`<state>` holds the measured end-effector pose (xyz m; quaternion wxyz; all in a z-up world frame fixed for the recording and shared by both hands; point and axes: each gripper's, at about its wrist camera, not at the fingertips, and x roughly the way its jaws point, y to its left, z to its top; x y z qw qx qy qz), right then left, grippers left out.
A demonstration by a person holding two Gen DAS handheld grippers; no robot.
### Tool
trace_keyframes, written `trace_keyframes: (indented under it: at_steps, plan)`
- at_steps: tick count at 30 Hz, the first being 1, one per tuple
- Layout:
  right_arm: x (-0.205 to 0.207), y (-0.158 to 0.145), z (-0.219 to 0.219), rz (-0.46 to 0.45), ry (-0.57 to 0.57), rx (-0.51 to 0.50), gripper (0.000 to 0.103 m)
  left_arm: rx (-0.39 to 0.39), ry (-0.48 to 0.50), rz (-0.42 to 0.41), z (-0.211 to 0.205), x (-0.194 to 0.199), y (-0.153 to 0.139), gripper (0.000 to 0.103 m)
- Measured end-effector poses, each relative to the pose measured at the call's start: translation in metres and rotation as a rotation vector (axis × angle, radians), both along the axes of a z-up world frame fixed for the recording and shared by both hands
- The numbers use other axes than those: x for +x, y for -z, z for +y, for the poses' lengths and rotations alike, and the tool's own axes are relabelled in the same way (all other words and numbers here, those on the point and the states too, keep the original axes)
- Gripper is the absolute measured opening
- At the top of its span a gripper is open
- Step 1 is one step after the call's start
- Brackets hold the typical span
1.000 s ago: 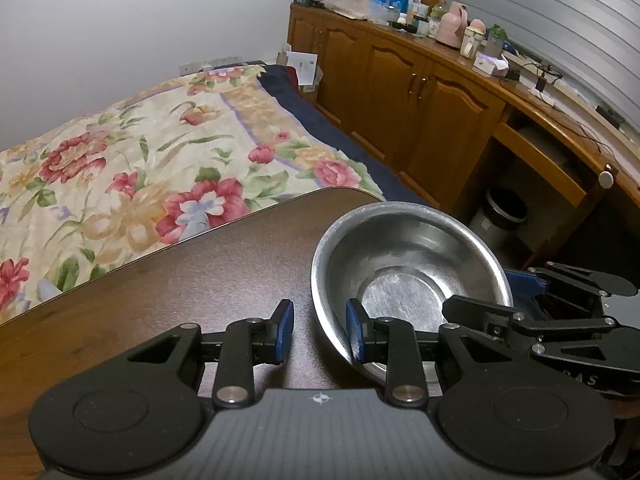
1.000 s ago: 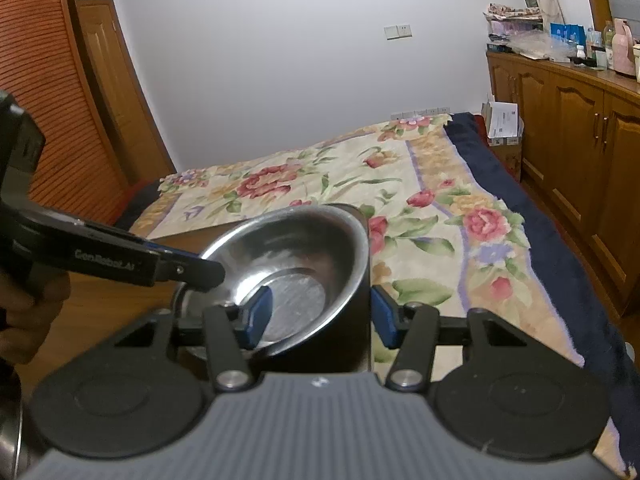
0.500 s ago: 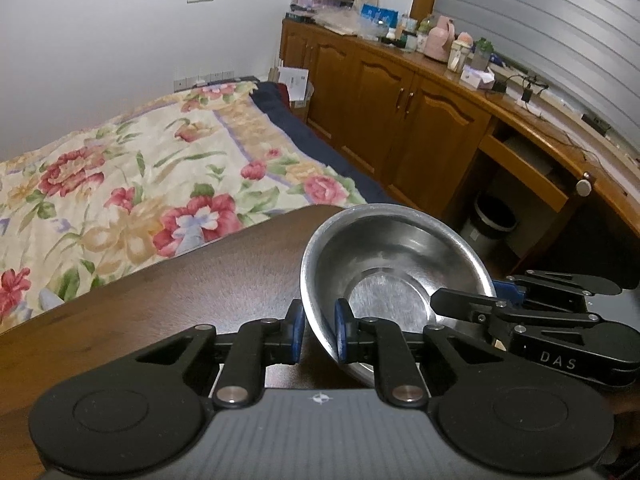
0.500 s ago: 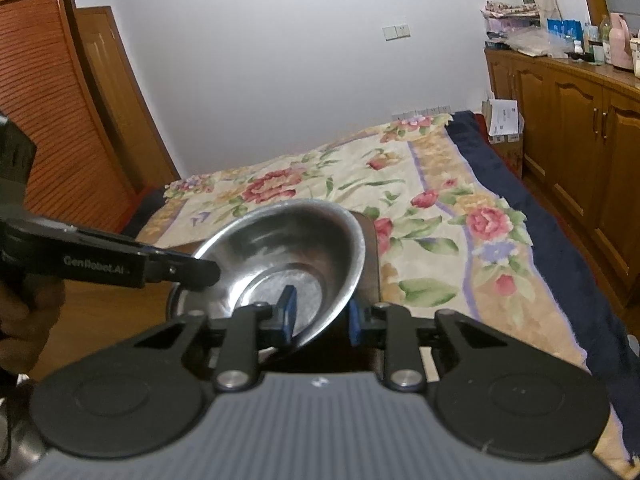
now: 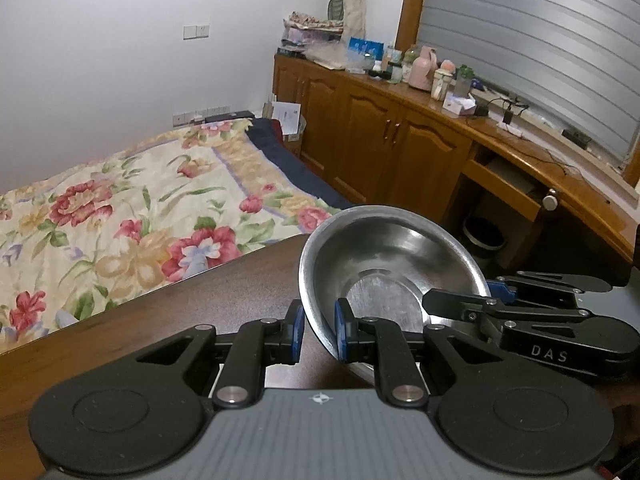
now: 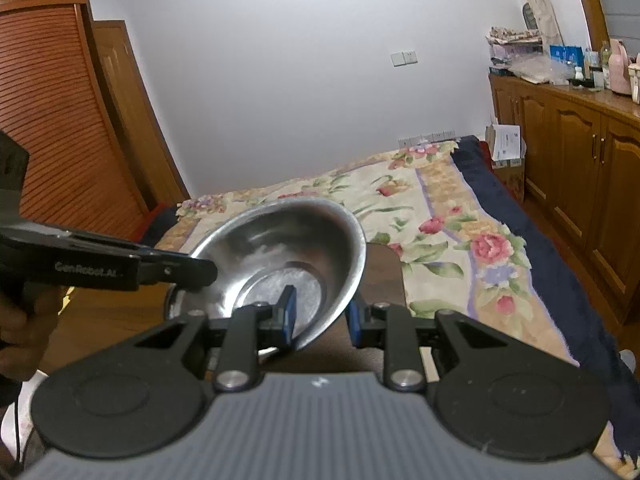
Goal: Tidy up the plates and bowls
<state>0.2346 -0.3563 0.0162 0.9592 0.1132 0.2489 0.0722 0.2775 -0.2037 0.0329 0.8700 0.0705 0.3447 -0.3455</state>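
A steel bowl (image 5: 384, 264) is held in the air over the near end of a dark wooden table (image 5: 180, 320). My left gripper (image 5: 318, 334) is shut on the bowl's near-left rim. My right gripper (image 6: 320, 314) is shut on the opposite rim of the same bowl (image 6: 280, 248). In the left wrist view the right gripper's fingers (image 5: 460, 306) reach in from the right. In the right wrist view the left gripper's fingers (image 6: 172, 268) reach in from the left.
A bed with a floral cover (image 5: 132, 216) lies beyond the table. Wooden cabinets (image 5: 380, 140) with clutter on top line the right wall. A waste bin (image 5: 482, 236) stands under the desk. A slatted wardrobe (image 6: 60, 128) stands at left.
Both grippers closed on the bowl's rim, one on each side. The bowl has come up off the table and the view has tilted upward.
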Motion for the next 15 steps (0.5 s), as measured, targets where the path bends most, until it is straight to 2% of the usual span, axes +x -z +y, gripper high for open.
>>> trace_keyframes:
  at_steps: [15]
  plan:
    - [-0.026,-0.017,0.034,-0.035,-0.029,-0.032,0.028,-0.046,-0.003,-0.054,0.049,-0.044,-0.020,0.018]
